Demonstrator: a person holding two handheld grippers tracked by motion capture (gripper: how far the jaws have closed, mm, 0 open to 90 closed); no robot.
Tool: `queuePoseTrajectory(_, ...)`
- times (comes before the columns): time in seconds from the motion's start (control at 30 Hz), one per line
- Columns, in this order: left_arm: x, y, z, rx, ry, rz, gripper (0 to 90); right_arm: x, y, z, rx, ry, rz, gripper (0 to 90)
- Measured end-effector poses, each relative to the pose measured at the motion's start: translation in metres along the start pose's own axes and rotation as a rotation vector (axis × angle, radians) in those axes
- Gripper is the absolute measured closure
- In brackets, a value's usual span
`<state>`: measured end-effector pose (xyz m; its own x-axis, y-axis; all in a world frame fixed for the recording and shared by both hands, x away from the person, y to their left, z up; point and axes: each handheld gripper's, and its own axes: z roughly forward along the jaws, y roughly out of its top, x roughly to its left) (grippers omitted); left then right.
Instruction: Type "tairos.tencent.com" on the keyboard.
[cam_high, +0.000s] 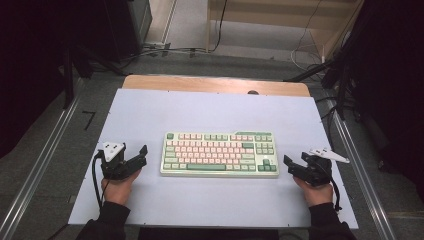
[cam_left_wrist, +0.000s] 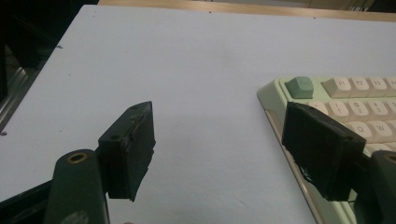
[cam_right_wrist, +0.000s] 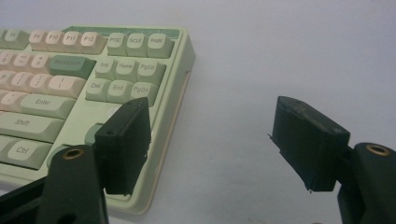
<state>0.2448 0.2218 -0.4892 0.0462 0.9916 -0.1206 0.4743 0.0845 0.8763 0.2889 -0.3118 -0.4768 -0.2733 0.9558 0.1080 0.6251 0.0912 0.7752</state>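
1. Our left gripper (cam_high: 141, 154) rests on the white sheet (cam_high: 210, 110) near the bench's left edge, its jaws spread wide with nothing between them.
2. In the left gripper view the same left gripper (cam_left_wrist: 219, 154) has one jaw over bare sheet and the other in front of the keyboard's (cam_left_wrist: 336, 102) left end, with open white surface in the gap.
3. Our right gripper (cam_high: 290, 166) sits near the bench's right edge, jaws likewise held wide apart and clamped on nothing.
4. In the right gripper view, the right gripper (cam_right_wrist: 212, 144) has one jaw in front of the keyboard's (cam_right_wrist: 93, 70) right-hand near corner and the other over bare sheet; we cannot tell whether that jaw touches the case.
5. Each gripper is held by one of our hands: the left hand (cam_high: 119, 186) and the right hand (cam_high: 316, 191) come in from the near edge, with dark sleeves.
6. The keyboard (cam_high: 220, 153), pale green with cream and green keys, lies flat between the two grippers, roughly midway across the bench, its long side parallel to the near edge.
7. The sheet covers most of the wooden bench (cam_high: 215, 84), leaving a strip of bare wood along the far edge.
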Motion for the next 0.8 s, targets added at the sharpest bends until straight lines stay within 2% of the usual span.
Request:
queuePoseTrajectory(0.23, -0.002, 0.000, -0.001, 0.001, -0.001, 0.003, 25.9, 0.001, 0.000, -0.001, -0.002, 0.007, 0.001, 26.3)
queuePoseTrajectory(0.47, -0.004, 0.002, -0.004, -0.020, -0.002, 0.002, 26.6, 0.005, 0.001, -0.002, -0.008, 0.018, -0.008, 26.7)
queuePoseTrajectory(0.67, -0.011, 0.002, -0.006, -0.021, -0.023, 0.003, 27.4, 0.008, 0.002, -0.003, -0.014, 0.032, -0.010, 27.4)
queuePoseTrajectory(0.77, -0.018, 0.002, -0.006, -0.016, -0.057, 0.005, 28.8, 0.013, 0.003, -0.003, -0.017, 0.050, -0.015, 28.5)
queuePoseTrajectory(0.8, -0.018, 0.002, -0.006, -0.016, -0.057, 0.005, 29.6, 0.014, 0.004, -0.003, -0.019, 0.059, -0.017, 29.2)
